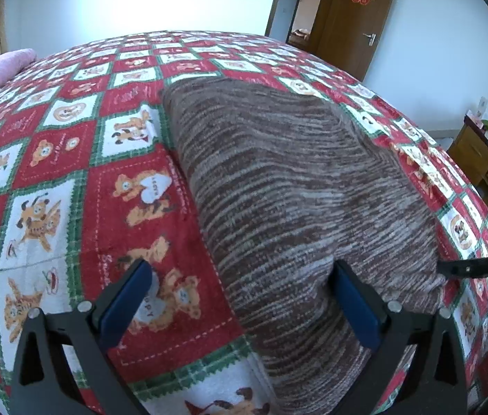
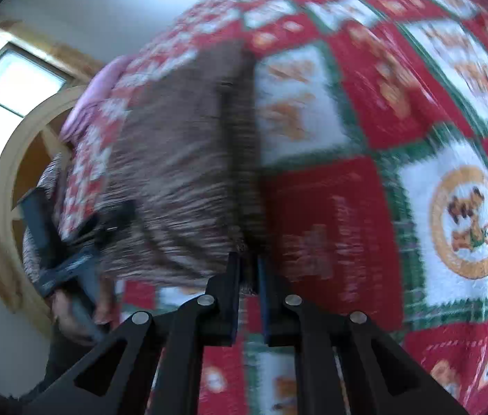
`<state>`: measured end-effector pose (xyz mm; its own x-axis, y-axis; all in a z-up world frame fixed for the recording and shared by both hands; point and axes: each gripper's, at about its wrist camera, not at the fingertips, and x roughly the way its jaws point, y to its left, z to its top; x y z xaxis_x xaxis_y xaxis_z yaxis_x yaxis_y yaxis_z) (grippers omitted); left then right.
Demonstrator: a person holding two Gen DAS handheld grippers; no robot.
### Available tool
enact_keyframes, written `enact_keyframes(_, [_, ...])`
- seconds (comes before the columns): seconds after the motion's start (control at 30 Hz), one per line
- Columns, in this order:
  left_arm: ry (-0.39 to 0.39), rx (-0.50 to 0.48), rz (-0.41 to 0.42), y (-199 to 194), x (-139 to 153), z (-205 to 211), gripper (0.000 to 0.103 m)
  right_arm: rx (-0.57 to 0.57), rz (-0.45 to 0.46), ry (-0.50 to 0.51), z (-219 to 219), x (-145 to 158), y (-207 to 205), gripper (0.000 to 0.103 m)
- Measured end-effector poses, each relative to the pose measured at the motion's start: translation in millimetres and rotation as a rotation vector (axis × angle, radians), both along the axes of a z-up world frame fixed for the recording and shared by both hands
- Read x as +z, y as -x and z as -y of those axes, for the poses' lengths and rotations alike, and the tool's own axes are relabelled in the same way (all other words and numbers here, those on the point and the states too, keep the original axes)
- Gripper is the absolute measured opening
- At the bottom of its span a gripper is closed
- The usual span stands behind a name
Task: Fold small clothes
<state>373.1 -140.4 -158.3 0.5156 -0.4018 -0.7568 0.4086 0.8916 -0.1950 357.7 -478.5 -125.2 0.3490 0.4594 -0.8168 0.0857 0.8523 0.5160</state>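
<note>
right gripper tilts down, pinching striped garment edge; left gripper spread.

Left tool is pointing steeply down, jaws standing wide apart, nothing pinched. Right tool is angling down, jaws nearly together, pinching a fabric edge; view blurred.

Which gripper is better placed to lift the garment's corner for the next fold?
Right. The right gripper is shut on the garment at its corner; the left gripper hangs open above the blanket.
</note>
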Motion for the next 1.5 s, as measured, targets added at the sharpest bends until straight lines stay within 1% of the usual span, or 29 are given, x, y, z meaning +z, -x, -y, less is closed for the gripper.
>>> enact_keyframes(0.03, [0.001,0.002,0.008,1.7,1.1,-0.6,0.103,-0.001,0.01,0.009,-1.4,3.6,1.3,0.006])
enact_keyframes(0.1, [0.014,0.01,0.032,5.3,4.7,-3.4,0.103,0.037,0.028,0.083,-12.6,11.1,5.6,0.006])
enact_keyframes(0.2, [0.041,0.036,0.07,9.3,10.9,-9.5,0.103,0.076,0.017,0.145,-22.2,16.0,12.9,0.006])
enact_keyframes(0.27, [0.04,0.048,0.093,11.9,13.4,-10.6,0.103,0.091,0.026,0.177,-25.5,19.3,16.3,0.006])
enact_keyframes(0.33, [0.024,0.041,0.1,11.7,13.6,-7.6,0.103,0.078,0.048,0.19,-23.1,24.6,17.2,0.006])
enact_keyframes(0.4, [0.0,0.033,0.093,9.6,11.8,-3.1,0.103,0.03,0.08,0.204,-16.3,33.1,15.8,0.011])
enact_keyframes(0.47, [-0.01,0.022,0.075,6.9,9.3,-0.6,0.103,-0.013,0.136,0.198,-8.7,47.9,12.6,0.015])
enact_keyframes(0.5, [-0.012,0.021,0.066,5.9,8.3,0.0,0.103,-0.024,0.161,0.181,-6.0,54.4,9.2,0.027])
enact_keyframes(0.53, [-0.011,0.02,0.054,3.8,6.9,0.0,0.103,-0.026,0.18,0.16,-4.6,58.7,2.6,0.047])
enact_keyframes(0.57, [-0.011,0.021,0.048,3.5,6.0,0.1,0.103,-0.025,0.203,0.144,-4.2,62.0,-4.8,0.056])
enact_keyframes(0.6, [-0.015,0.022,0.039,2.9,4.6,0.3,0.103,-0.024,0.238,0.133,-3.5,64.9,-12.8,0.062])
enact_keyframes(0.63, [-0.019,0.022,0.032,2.2,3.3,0.6,0.103,-0.022,0.262,0.126,-3.0,66.0,-22.2,0.061])
enact_keyframes(0.73, [-0.022,0.02,0.023,1.7,1.6,1.3,0.103,-0.035,0.287,0.114,-10.3,57.5,-55.3,0.062])
enact_keyframes(0.83, [-0.017,0.019,0.015,1.0,0.6,1.5,0.103,-0.047,0.26,0.095,-8.2,39.0,-83.3,0.061])
enact_keyframes(0.93, [0.005,0.015,-0.006,-2.4,-1.6,0.1,0.103,-0.067,0.241,0.047,-0.4,20.4,-99.0,0.061])
enact_keyframes(1.0, [0.01,0.013,-0.01,-2.8,-2.1,0.1,0.103,-0.074,0.235,0.026,4.2,11.0,-104.5,0.061])
enact_keyframes(1.13, [0.008,0.006,-0.007,-2.6,-2.5,2.2,0.103,-0.069,0.264,-0.017,9.5,4.0,-113.6,0.061])
enact_keyframes(1.37, [0.011,0.001,-0.008,-3.7,-2.7,3.1,0.103,-0.043,0.276,-0.029,3.9,-1.6,-135.7,0.061])
enact_keyframes(1.5, [0.012,0.001,-0.008,-4.1,-2.8,2.9,0.103,-0.039,0.295,-0.027,3.2,-3.2,-136.1,0.061])
